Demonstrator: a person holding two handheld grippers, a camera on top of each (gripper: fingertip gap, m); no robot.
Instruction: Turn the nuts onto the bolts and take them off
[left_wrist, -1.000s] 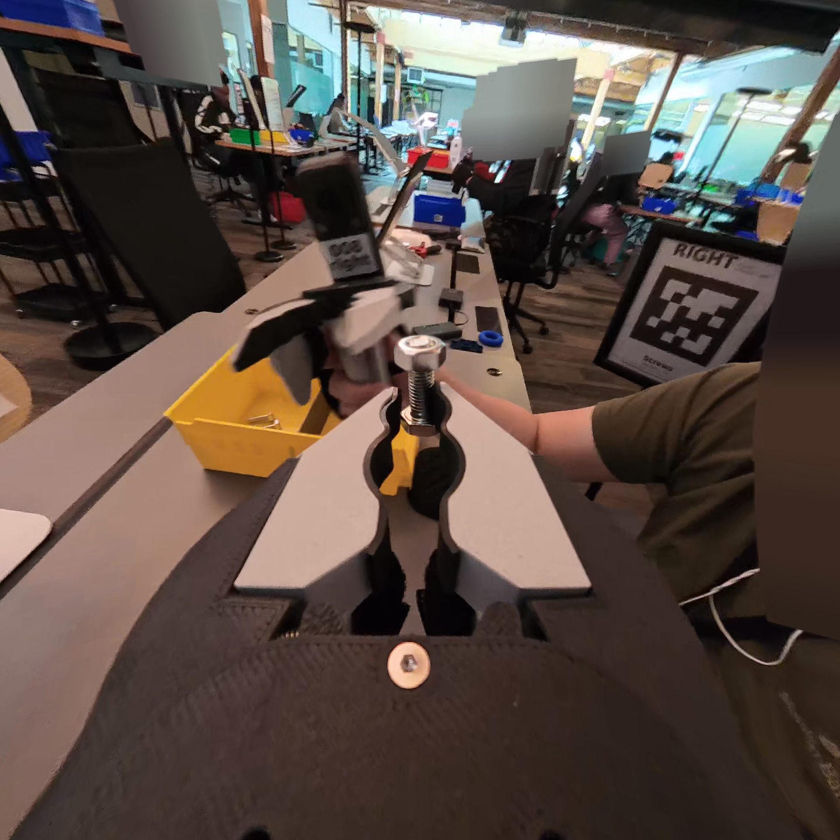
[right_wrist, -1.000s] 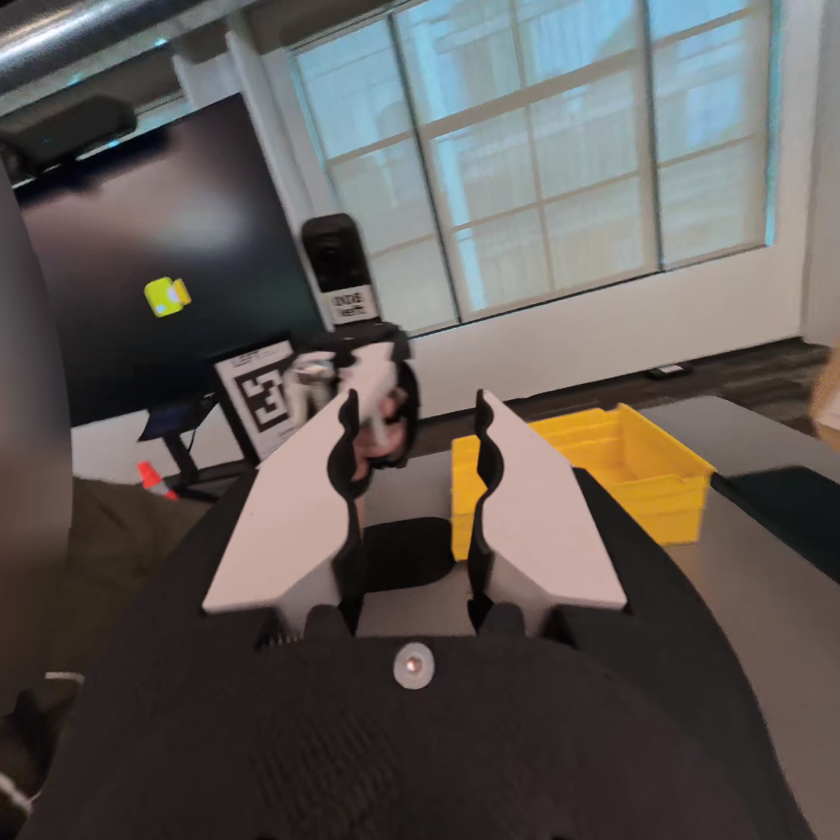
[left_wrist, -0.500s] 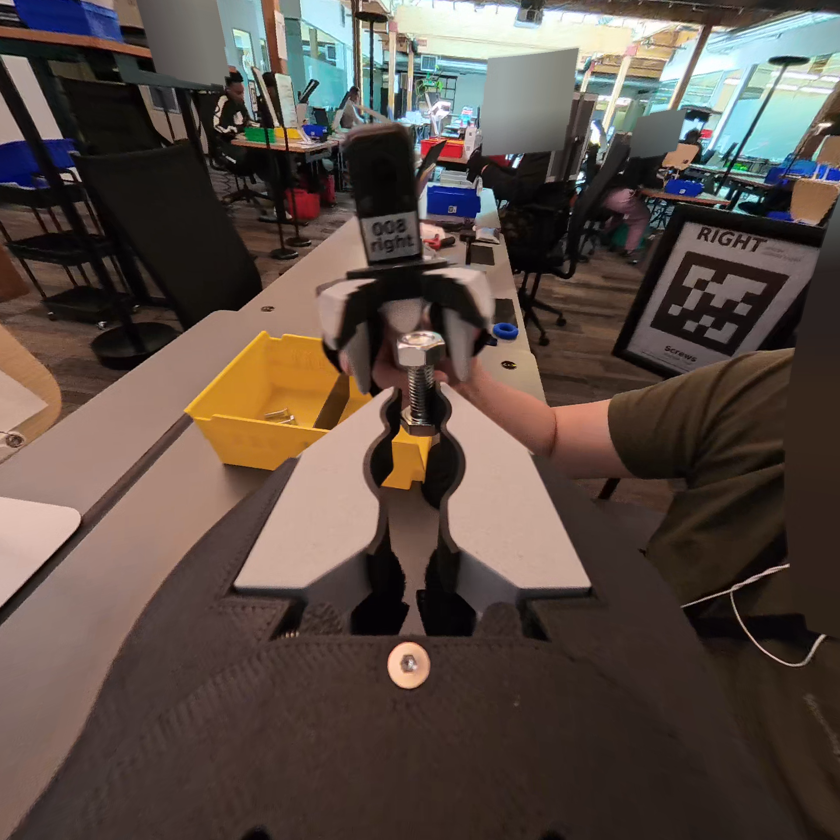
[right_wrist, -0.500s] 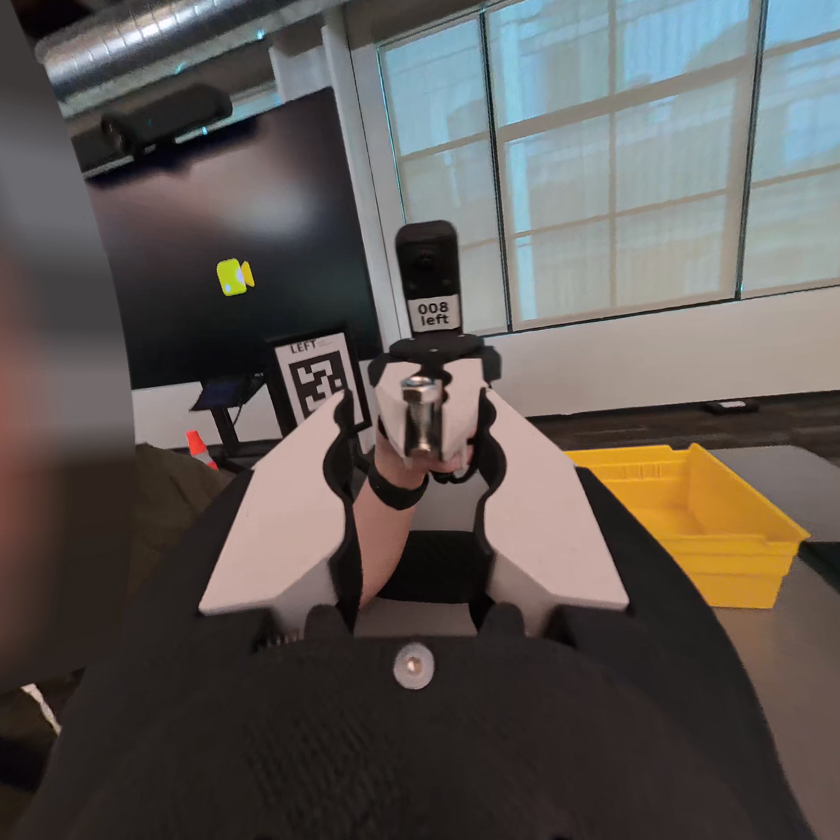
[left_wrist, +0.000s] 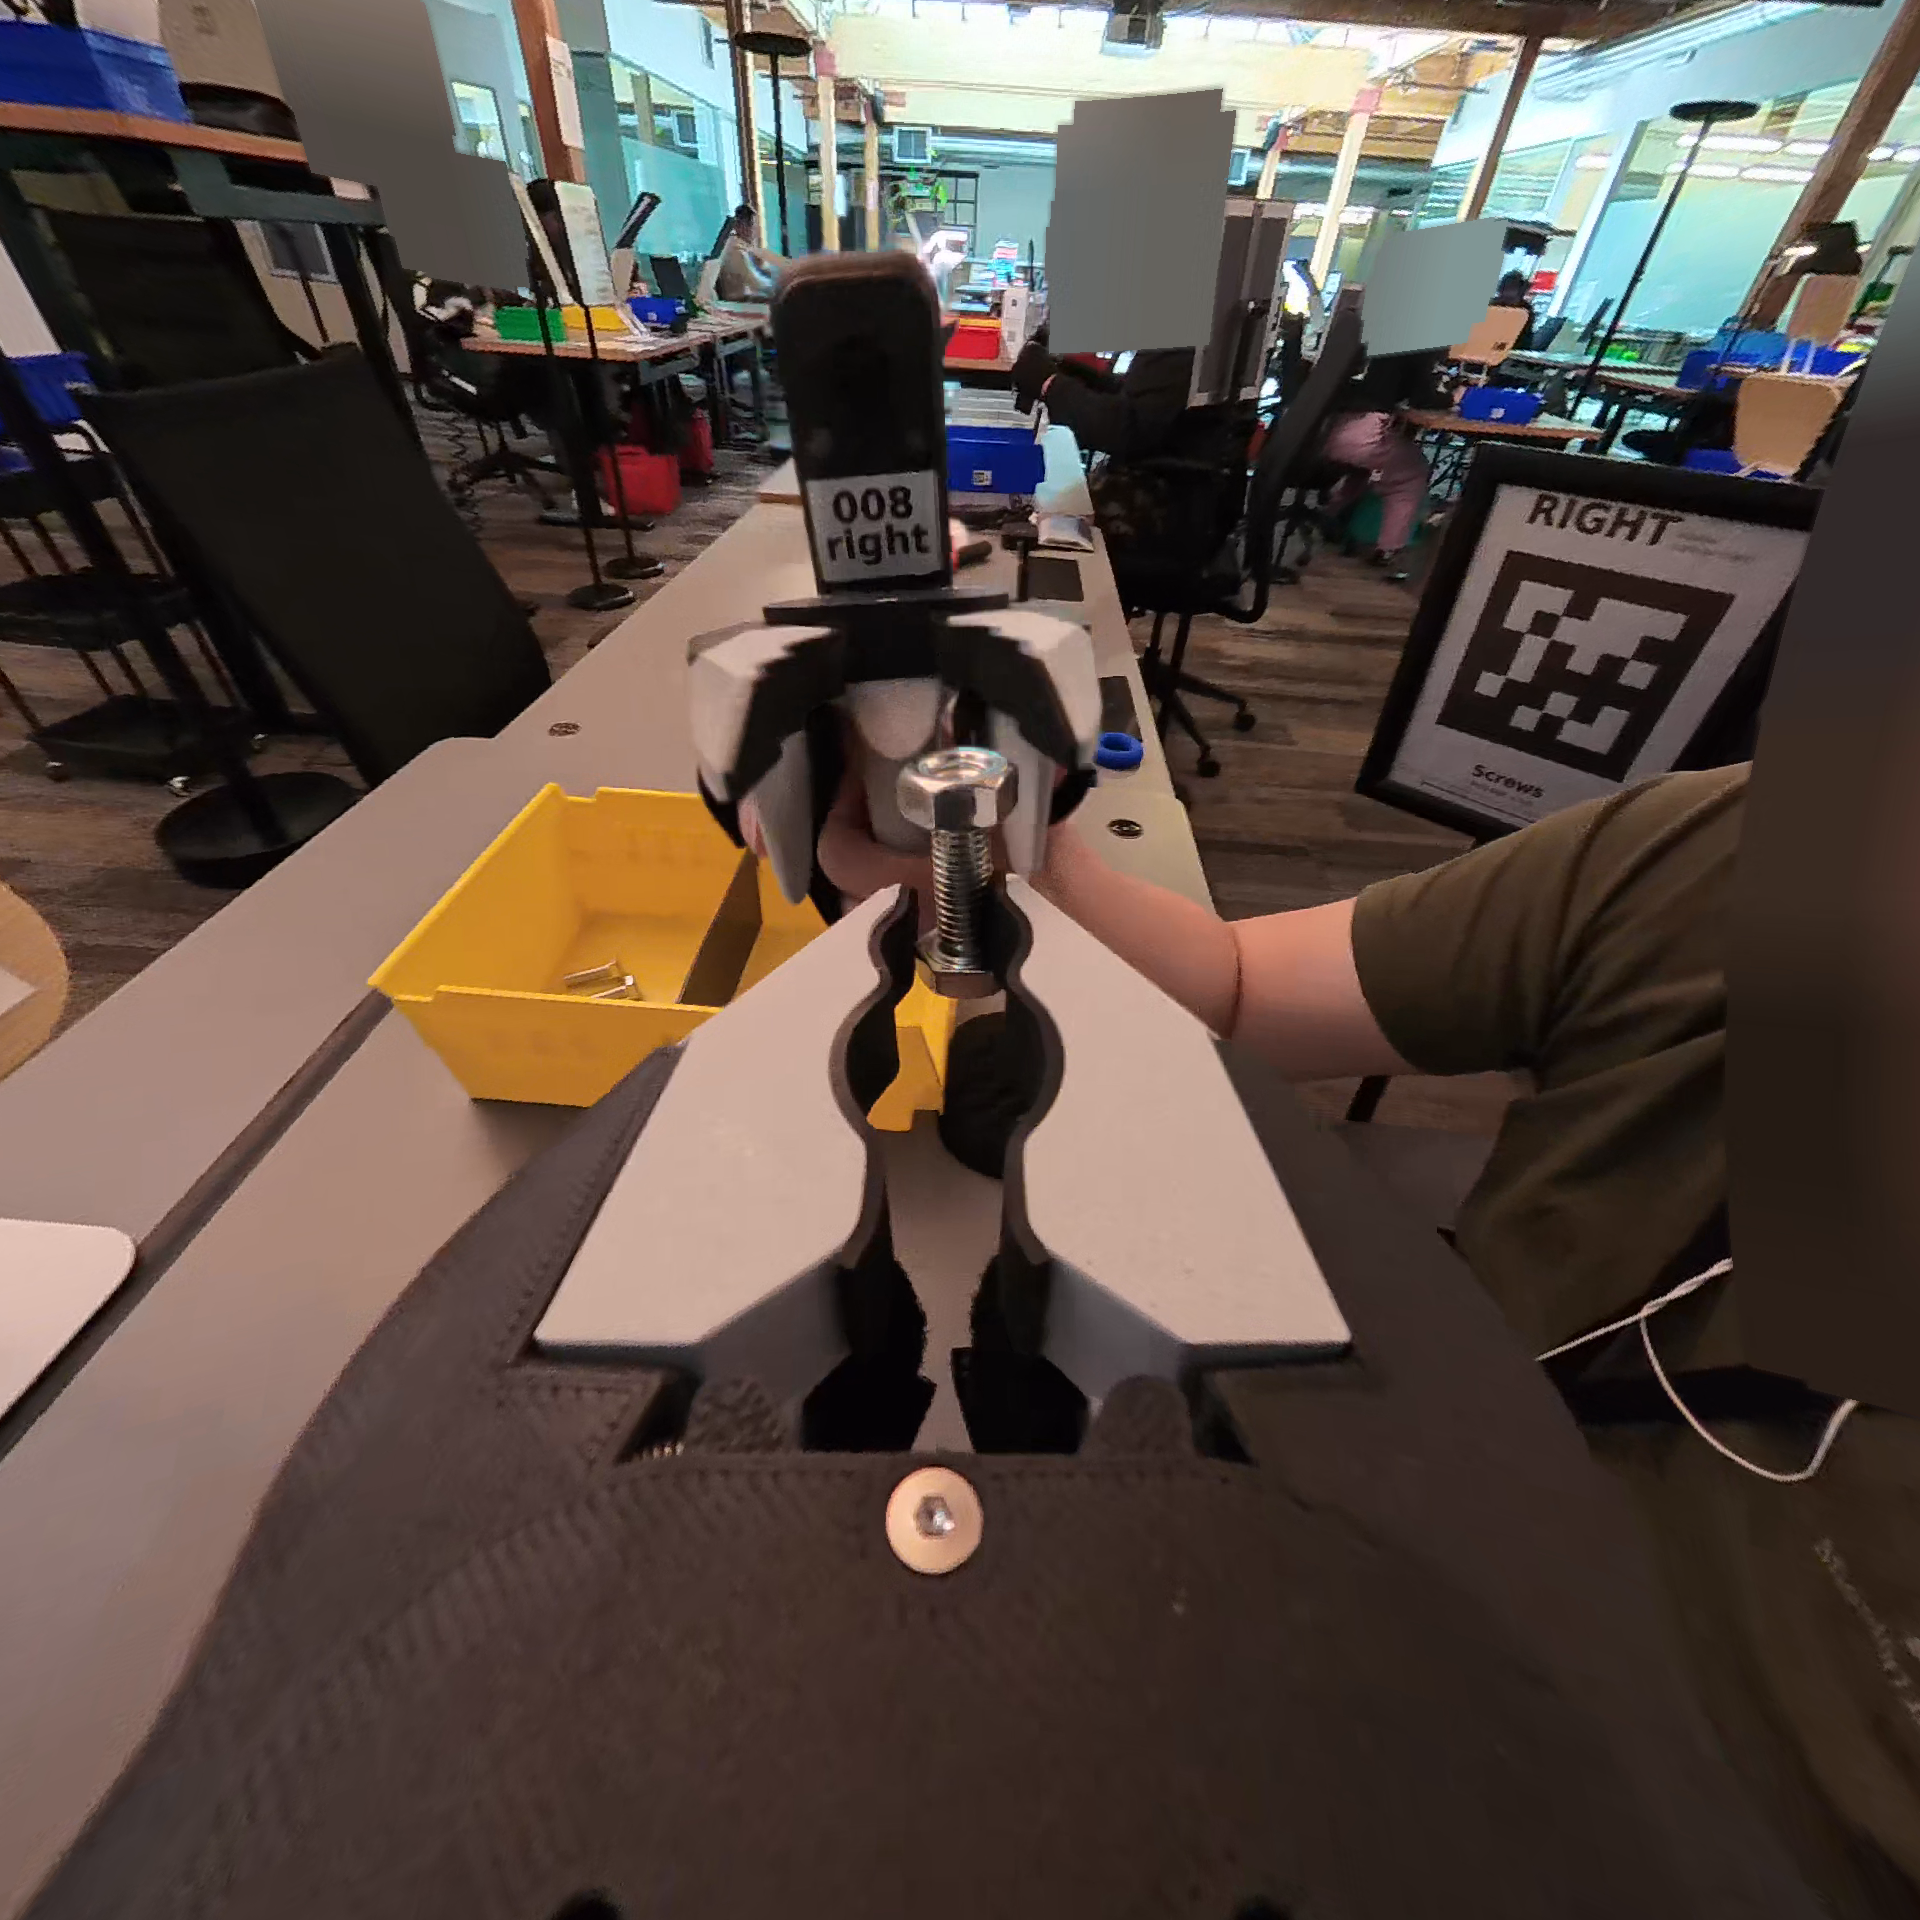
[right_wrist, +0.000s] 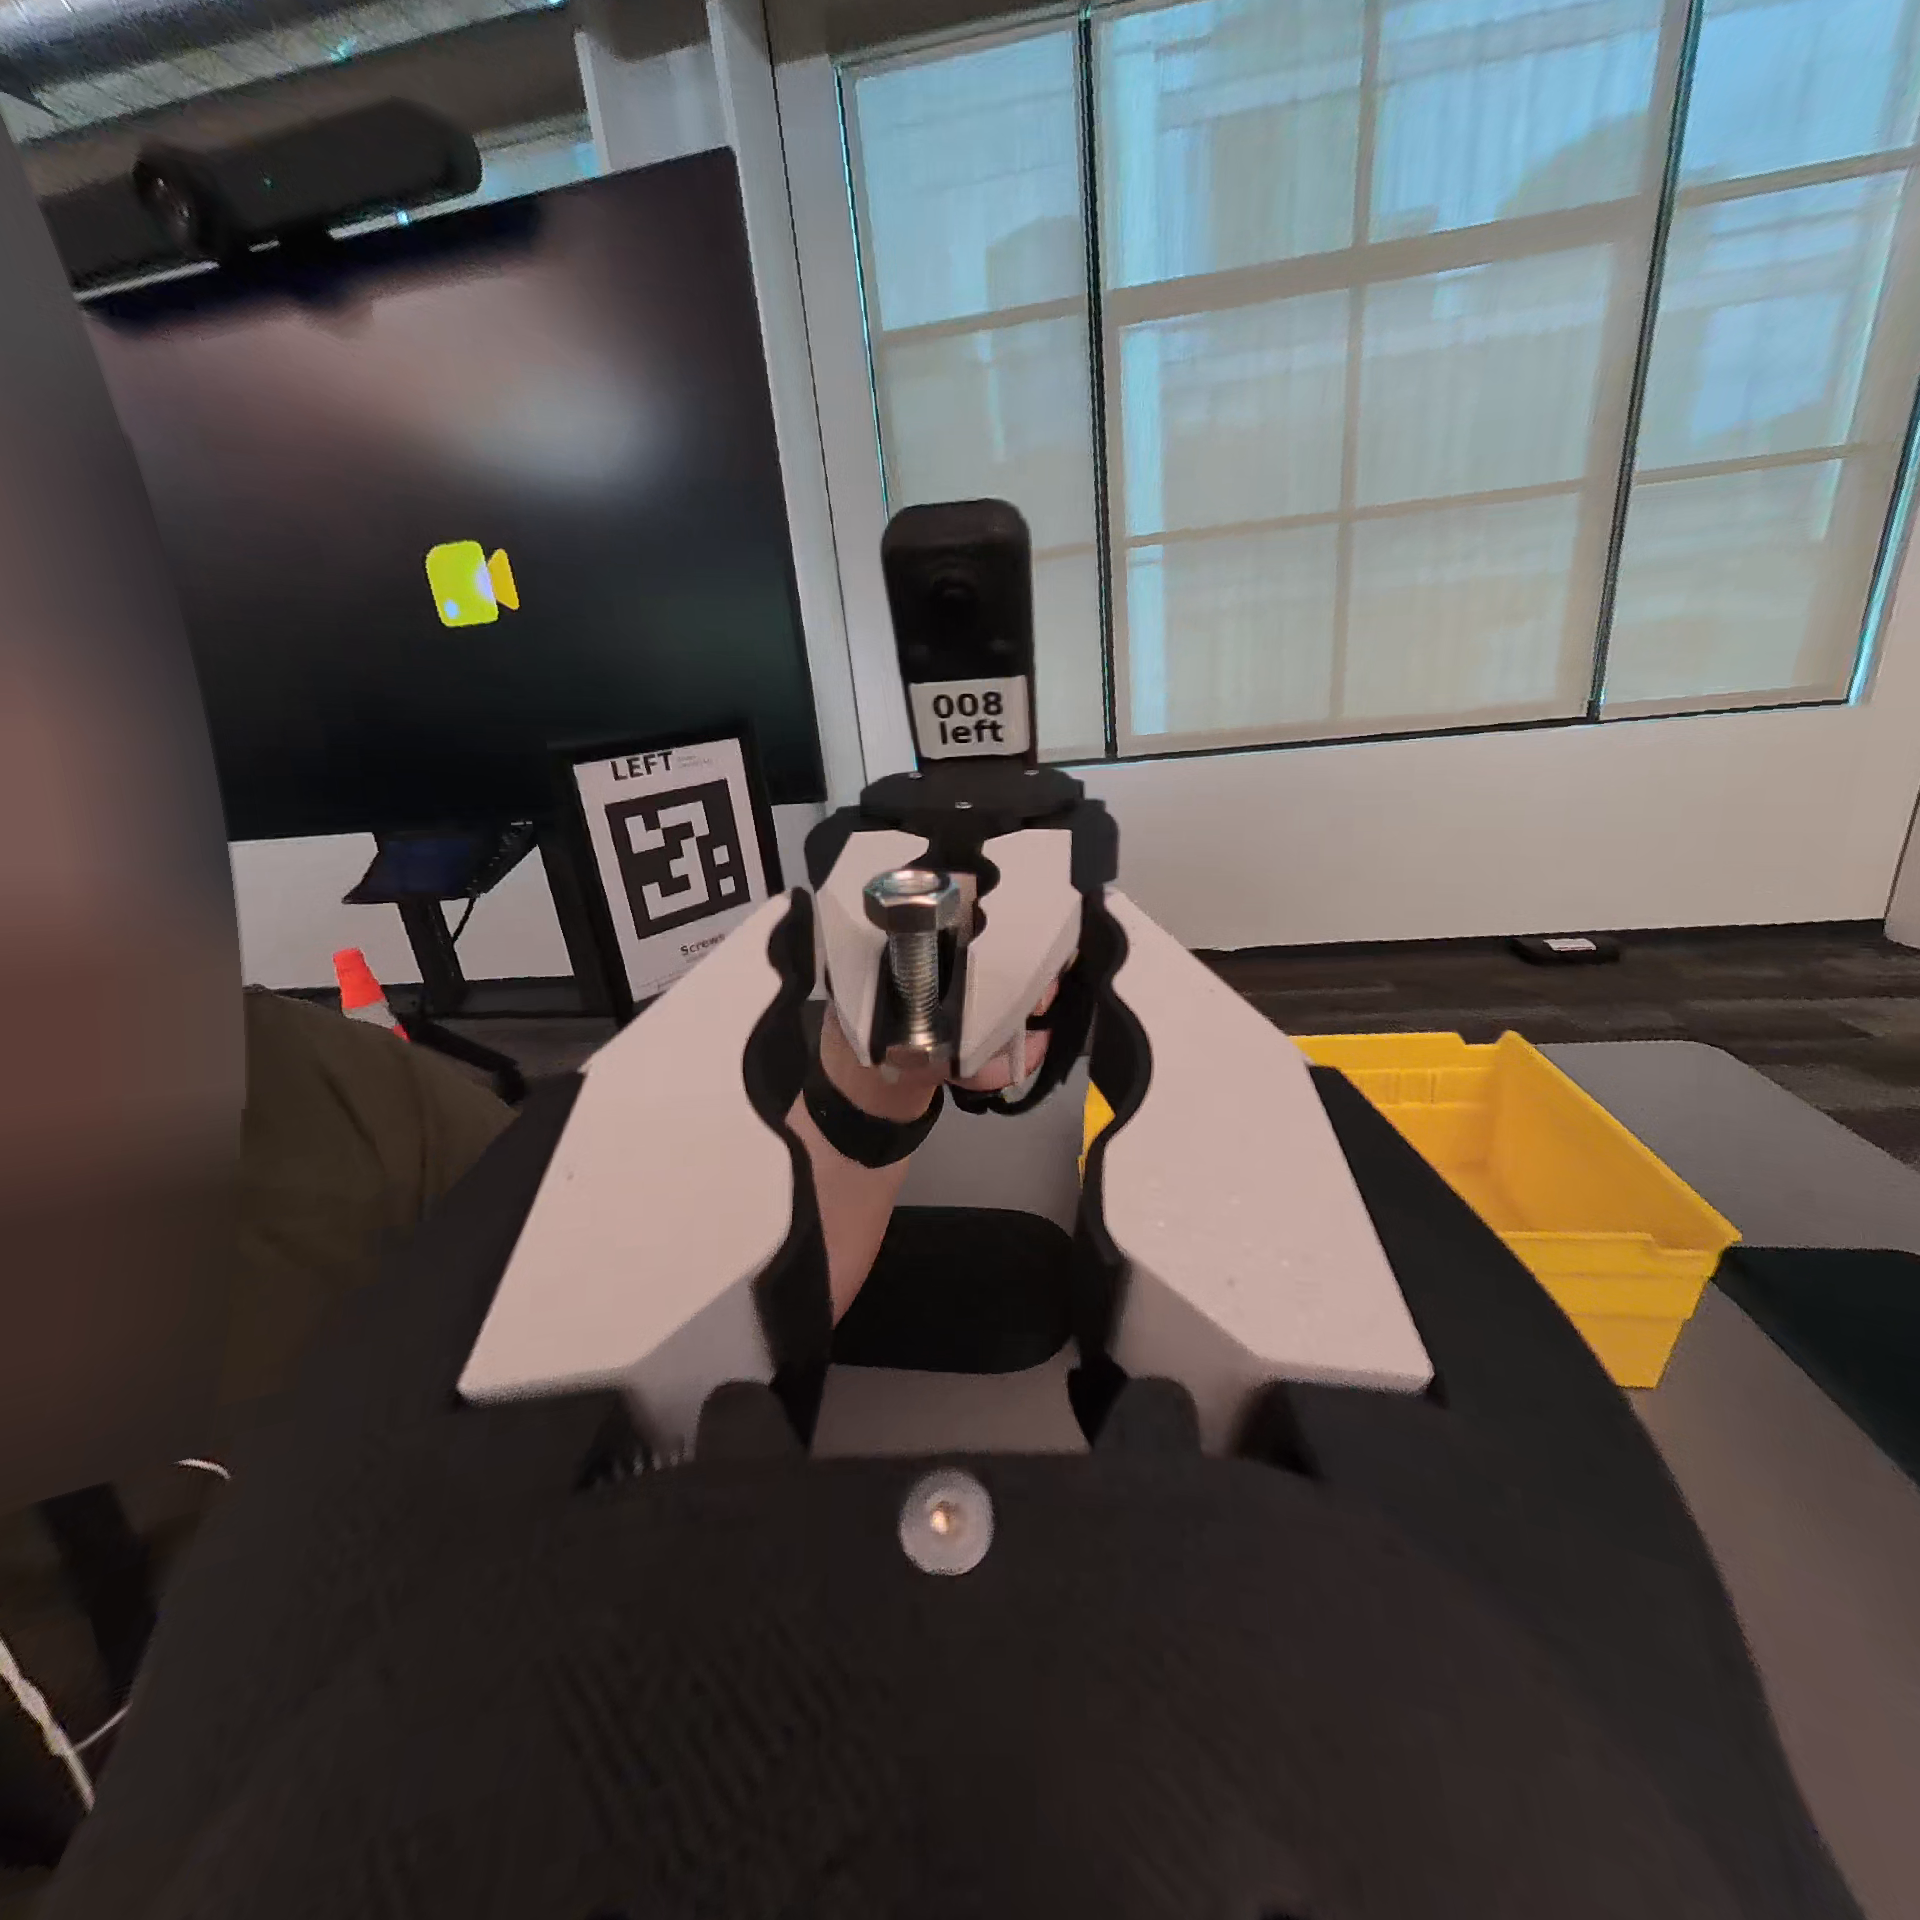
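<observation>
My left gripper (left_wrist: 954, 906) is shut on the head of a steel bolt (left_wrist: 958, 894) and holds it upright above the table. A hex nut (left_wrist: 957, 797) sits on the bolt's top end. My right gripper (right_wrist: 951, 925) is open and empty and faces the left one. In the right wrist view the bolt (right_wrist: 916, 992) and nut (right_wrist: 914, 906) show in line with the gap between my open fingers, held by the left gripper (right_wrist: 920, 1044). In the left wrist view the right gripper (left_wrist: 904, 790) stands just behind the nut. I see no contact.
A yellow bin (left_wrist: 499, 1003) stands on the grey table (left_wrist: 260, 1164) below the grippers, with a few bolts (left_wrist: 603, 982) inside; it also shows in the right wrist view (right_wrist: 1558, 1247). The person's forearm (left_wrist: 1195, 966) reaches in from the right. A framed marker board (left_wrist: 1579, 644) stands behind.
The right gripper has swung round from a tilt to face the left gripper squarely and moved closer to the nut. The left gripper has kept hold of the bolt.
</observation>
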